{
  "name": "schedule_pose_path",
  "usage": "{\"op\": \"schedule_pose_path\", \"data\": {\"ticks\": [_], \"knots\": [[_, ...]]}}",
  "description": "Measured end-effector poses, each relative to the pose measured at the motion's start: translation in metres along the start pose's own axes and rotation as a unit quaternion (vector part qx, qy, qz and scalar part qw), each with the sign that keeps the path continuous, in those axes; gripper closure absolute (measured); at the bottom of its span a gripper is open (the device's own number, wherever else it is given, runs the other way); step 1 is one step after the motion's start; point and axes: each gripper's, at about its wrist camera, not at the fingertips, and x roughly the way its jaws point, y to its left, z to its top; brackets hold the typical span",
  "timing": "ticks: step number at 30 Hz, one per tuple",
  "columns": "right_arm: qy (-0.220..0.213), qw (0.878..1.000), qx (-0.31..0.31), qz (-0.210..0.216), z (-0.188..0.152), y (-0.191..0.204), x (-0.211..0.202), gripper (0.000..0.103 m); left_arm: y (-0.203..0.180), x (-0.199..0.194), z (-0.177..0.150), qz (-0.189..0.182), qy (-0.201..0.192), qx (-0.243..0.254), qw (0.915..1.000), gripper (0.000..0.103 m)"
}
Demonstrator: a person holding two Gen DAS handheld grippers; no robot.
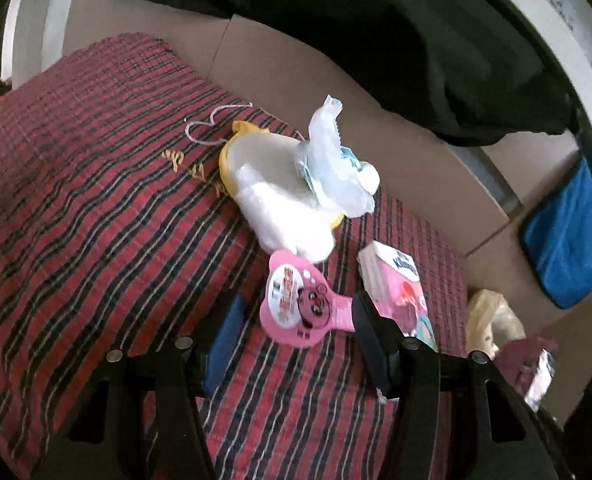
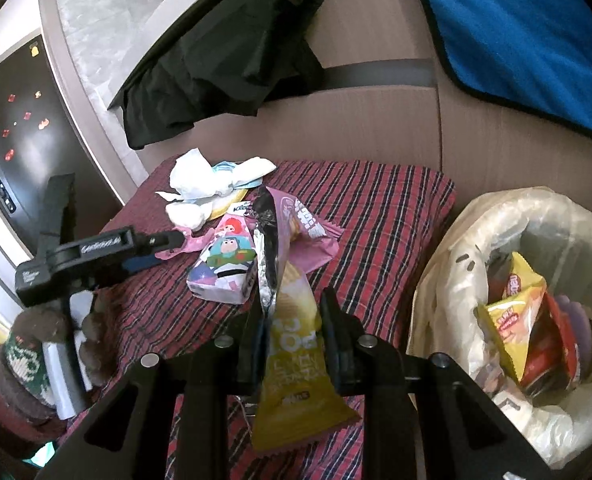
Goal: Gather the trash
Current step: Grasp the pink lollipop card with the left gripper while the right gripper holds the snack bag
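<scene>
My left gripper (image 1: 296,320) is open over the red striped cloth (image 1: 95,220), with a pink round wrapper (image 1: 296,308) lying between its fingers. Beyond it lie crumpled white tissues and a mask on a yellow-rimmed lid (image 1: 296,184), and a pink tissue box (image 1: 396,292). My right gripper (image 2: 291,340) is shut on a yellow snack bag (image 2: 291,372), whose silver torn top (image 2: 267,248) sticks up. The lined trash bin (image 2: 448,288) stands at the right, holding wrappers. The left gripper also shows in the right wrist view (image 2: 167,240).
A pink foil wrapper (image 2: 316,236) and a cartoon tissue box (image 2: 223,268) lie on the cloth (image 2: 376,216). Black fabric (image 2: 223,68) hangs over the brown sofa back. A blue cloth (image 2: 516,32) is at the right. My gloved hand (image 2: 35,340) is at the left.
</scene>
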Motion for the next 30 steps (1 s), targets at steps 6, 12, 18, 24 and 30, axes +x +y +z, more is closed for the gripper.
{"op": "schedule_pose_path", "data": {"ticks": [6,12,18,24,30], "knots": [[0.003,1.0,0.004,-0.002,-0.006,0.0,-0.003,0.08,-0.004,-0.001,-0.006,0.014,-0.011,0.018,0.9997,0.077],[0.007,1.0,0.009,0.002,-0.006,0.001,-0.002,0.079,-0.006,-0.022,-0.012,0.025,-0.035,0.054,0.9976,0.085],[0.001,1.0,0.001,0.012,-0.003,0.014,-0.003,0.079,-0.003,-0.059,-0.018,0.038,-0.063,0.099,0.9924,0.088],[0.002,1.0,-0.01,0.021,-0.002,0.027,-0.001,0.079,-0.002,-0.089,-0.026,0.037,-0.079,0.124,0.9884,0.089],[-0.001,0.999,-0.026,0.023,-0.001,0.04,-0.005,0.079,-0.005,-0.11,-0.033,0.04,-0.094,0.15,0.9834,0.089]]}}
